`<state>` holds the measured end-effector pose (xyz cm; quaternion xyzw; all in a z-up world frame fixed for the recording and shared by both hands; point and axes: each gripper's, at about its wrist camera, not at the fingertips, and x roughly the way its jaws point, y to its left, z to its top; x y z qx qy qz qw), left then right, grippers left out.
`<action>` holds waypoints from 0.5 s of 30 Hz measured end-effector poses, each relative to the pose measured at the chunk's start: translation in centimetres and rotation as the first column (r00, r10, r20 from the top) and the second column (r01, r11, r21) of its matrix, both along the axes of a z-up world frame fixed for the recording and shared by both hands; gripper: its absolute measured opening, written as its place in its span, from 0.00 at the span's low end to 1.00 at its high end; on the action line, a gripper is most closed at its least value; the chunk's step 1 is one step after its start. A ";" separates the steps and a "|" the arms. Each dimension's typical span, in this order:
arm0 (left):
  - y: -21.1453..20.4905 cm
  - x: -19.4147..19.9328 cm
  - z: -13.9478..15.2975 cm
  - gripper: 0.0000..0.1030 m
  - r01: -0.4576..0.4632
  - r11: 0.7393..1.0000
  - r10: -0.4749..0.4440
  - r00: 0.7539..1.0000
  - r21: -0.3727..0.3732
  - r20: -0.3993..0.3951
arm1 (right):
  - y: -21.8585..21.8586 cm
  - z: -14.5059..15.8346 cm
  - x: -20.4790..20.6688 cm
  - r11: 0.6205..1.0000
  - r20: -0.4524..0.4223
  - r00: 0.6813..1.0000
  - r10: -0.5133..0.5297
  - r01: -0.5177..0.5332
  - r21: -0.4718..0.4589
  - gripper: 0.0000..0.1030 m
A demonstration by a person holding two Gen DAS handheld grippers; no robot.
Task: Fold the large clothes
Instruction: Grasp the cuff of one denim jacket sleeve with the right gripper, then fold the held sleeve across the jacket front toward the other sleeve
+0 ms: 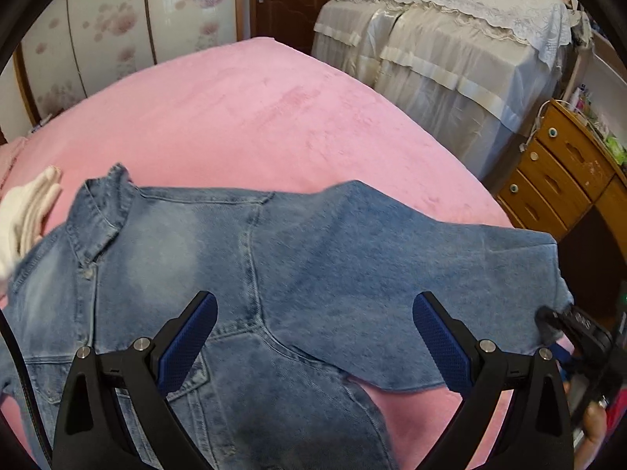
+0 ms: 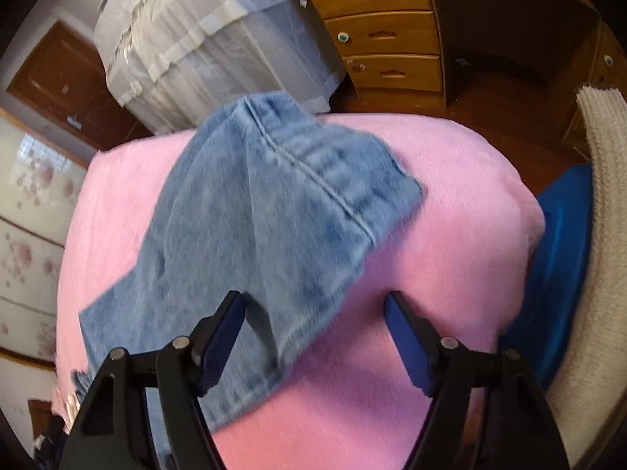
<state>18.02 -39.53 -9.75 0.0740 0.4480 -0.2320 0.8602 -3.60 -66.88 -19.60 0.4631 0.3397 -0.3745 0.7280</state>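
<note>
A light blue denim jacket (image 1: 188, 258) lies front up on the pink bed cover (image 1: 254, 117), collar at the left. Its sleeve (image 1: 411, 258) stretches to the right toward the bed's edge. My left gripper (image 1: 315, 299) hangs open above the jacket where sleeve meets body, with nothing between the blue pads. In the right wrist view the sleeve (image 2: 254, 215) lies blurred on the pink cover (image 2: 431, 254). My right gripper (image 2: 315, 297) stands open over the sleeve's cuff end; the cloth lies under the left finger (image 2: 223, 333), and the pads do not press it.
A white folded cloth (image 1: 27, 211) lies left of the collar. A wooden chest of drawers (image 1: 560, 172) and furniture under a pale cover (image 1: 431, 39) stand beyond the bed's right edge. A blue object (image 2: 560, 235) and a cream knit (image 2: 603, 196) are at the right.
</note>
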 end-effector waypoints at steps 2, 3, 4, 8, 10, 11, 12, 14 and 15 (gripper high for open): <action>0.2 -0.1 0.1 0.97 0.011 1.000 -0.011 1.000 -0.003 -0.008 | -0.4 0.4 0.5 0.999 0.010 1.000 0.006 -0.006 -0.032 0.47; 0.5 -0.2 0.2 0.97 0.011 1.000 -0.011 1.000 0.001 -0.006 | -0.9 0.6 1.0 0.999 0.019 1.000 0.023 -0.022 -0.045 0.14; 0.8 -0.1 0.4 0.97 0.008 1.000 -0.008 1.000 0.005 -0.005 | -1.1 0.9 1.6 0.998 0.031 0.999 0.043 -0.041 -0.053 0.09; 3.9 -0.1 2.1 0.97 -0.021 1.000 0.021 1.000 0.000 0.022 | 0.8 5.7 3.4 0.969 0.070 0.990 0.123 -0.104 -0.226 0.09; 6.0 0.0 3.1 0.97 -0.044 0.999 0.045 0.998 -0.013 0.042 | 3.6 9.2 5.3 0.924 0.093 0.968 0.233 -0.190 -0.332 0.09; 7.5 0.1 3.7 0.97 -0.066 0.998 0.067 0.996 -0.020 0.055 | 5.6 10.9 6.5 0.893 0.098 0.949 0.300 -0.243 -0.380 0.09; 8.7 0.2 4.1 0.97 -0.085 0.996 0.087 0.994 -0.028 0.063 | 8.0 12.6 8.0 0.849 0.096 0.920 0.379 -0.304 -0.432 0.09; 12.0 0.3 4.9 0.97 -0.138 0.989 0.142 0.987 -0.056 0.077 | 12.8 14.8 10.5 0.752 0.068 0.859 0.508 -0.404 -0.520 0.09; 13.5 0.4 5.1 0.97 -0.163 0.984 0.168 0.982 -0.068 0.080 | 15.3 15.6 12.0 0.697 0.044 0.822 0.568 -0.452 -0.556 0.09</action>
